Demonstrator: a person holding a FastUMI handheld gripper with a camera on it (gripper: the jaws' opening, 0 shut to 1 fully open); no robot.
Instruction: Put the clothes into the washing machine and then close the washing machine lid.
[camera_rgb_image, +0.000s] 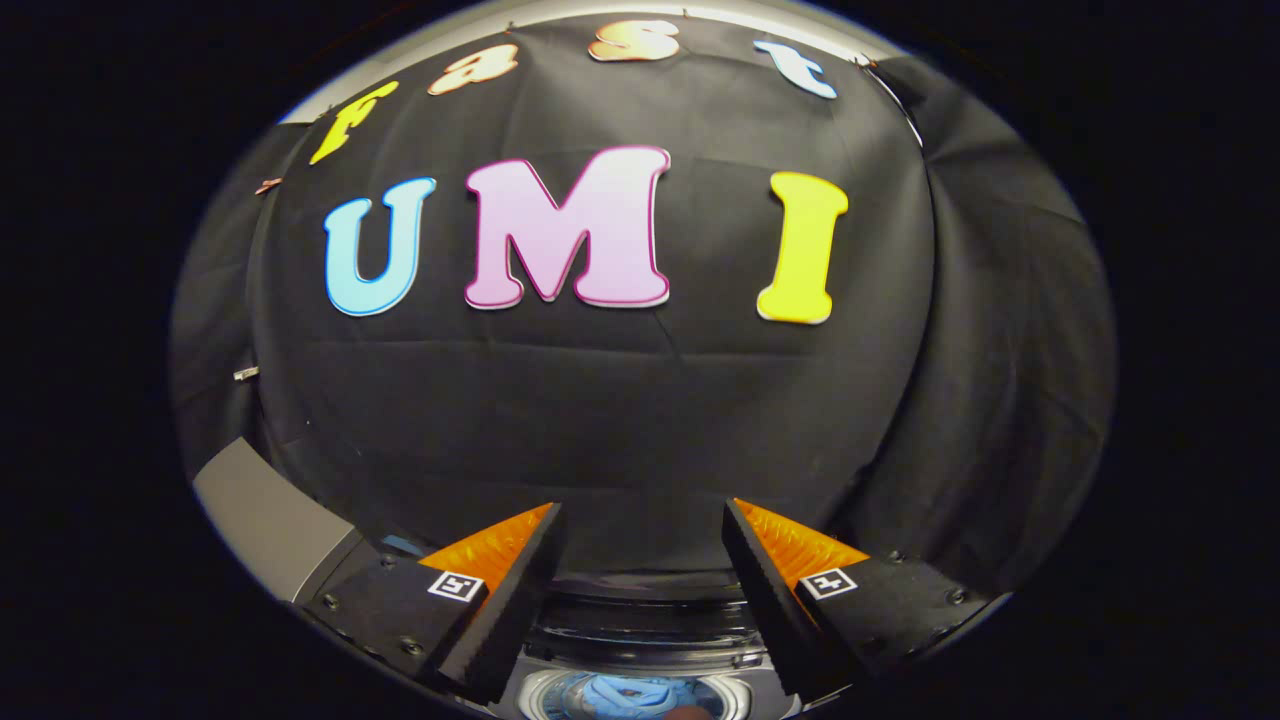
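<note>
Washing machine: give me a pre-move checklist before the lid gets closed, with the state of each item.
1. Clothes in the drum: ok. A blue garment lies inside the washing machine, below and between the fingers.
2. Gripper empty: ok. Its fingers stand apart with nothing between them.
3. Garment clear of the drum rim: cannot tell, since part of the opening is cut off.
4. Lid position: cannot tell. A grey panel beside the left finger may be the lid, but its hinge is out of sight.
5. Gripper aimed at the lid: not ok. It points at the booth's wall.
</note>
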